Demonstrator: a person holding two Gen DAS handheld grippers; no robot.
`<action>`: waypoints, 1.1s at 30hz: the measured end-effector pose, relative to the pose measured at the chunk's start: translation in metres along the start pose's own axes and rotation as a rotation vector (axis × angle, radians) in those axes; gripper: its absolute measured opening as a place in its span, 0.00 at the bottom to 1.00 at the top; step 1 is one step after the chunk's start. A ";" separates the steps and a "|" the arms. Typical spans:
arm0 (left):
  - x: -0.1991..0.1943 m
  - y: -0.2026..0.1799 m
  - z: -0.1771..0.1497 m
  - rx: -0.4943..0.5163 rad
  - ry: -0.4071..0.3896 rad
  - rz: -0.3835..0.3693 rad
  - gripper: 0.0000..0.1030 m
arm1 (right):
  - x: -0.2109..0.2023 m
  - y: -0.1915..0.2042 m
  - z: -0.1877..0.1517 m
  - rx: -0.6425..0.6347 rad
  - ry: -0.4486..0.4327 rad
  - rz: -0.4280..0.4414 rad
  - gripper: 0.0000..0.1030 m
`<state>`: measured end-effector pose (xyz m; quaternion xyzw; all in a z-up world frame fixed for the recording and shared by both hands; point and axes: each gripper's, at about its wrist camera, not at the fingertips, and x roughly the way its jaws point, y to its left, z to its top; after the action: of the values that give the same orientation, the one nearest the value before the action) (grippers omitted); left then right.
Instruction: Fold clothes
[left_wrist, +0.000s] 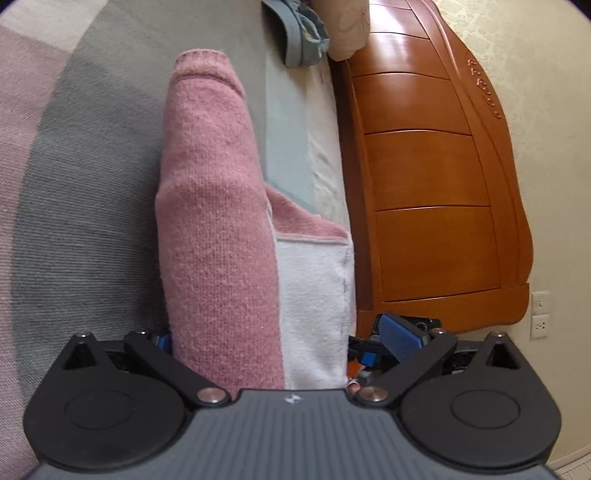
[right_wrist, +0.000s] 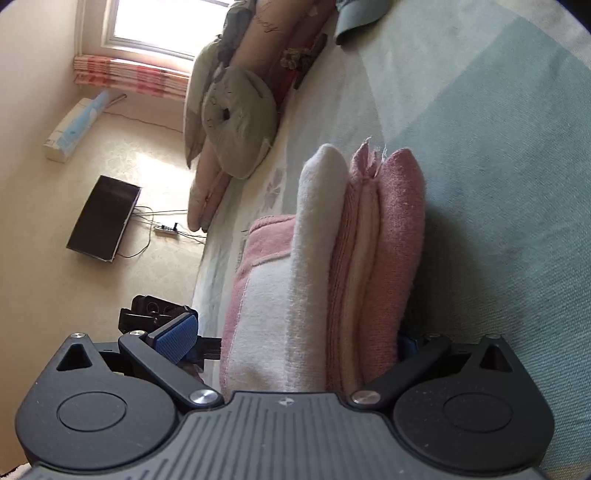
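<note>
A folded pink and white knit garment lies on the grey-green bedspread, its thick folded edge running away from the camera. My left gripper is open and straddles the bundle's near end. Its right blue pad stands clear of the white layer, and its left pad is hidden behind the pink fabric. From the other side, the stacked layers of the garment fill my open right gripper. The left blue pad stands apart from the cloth, while the right finger sits against the pink side.
A wooden headboard rises right of the bed, with wall sockets beside it. Pillows and a grey cushion lie along the bed's far side, and a blue garment lies further off. A dark box and a power strip lie on the floor.
</note>
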<state>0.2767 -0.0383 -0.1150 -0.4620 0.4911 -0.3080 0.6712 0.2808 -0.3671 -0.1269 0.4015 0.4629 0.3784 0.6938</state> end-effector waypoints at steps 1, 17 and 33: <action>0.001 -0.003 0.001 0.004 0.001 0.010 0.98 | -0.001 0.001 0.001 0.003 0.000 0.001 1.00; 0.036 -0.027 0.008 0.026 0.044 -0.047 0.98 | -0.034 0.017 0.009 -0.015 -0.059 -0.050 1.00; 0.139 -0.057 0.044 0.053 0.171 -0.096 0.98 | -0.129 -0.002 0.056 0.048 -0.204 -0.138 1.00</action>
<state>0.3662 -0.1665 -0.1104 -0.4391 0.5154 -0.3912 0.6233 0.2971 -0.4954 -0.0714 0.4218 0.4254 0.2758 0.7517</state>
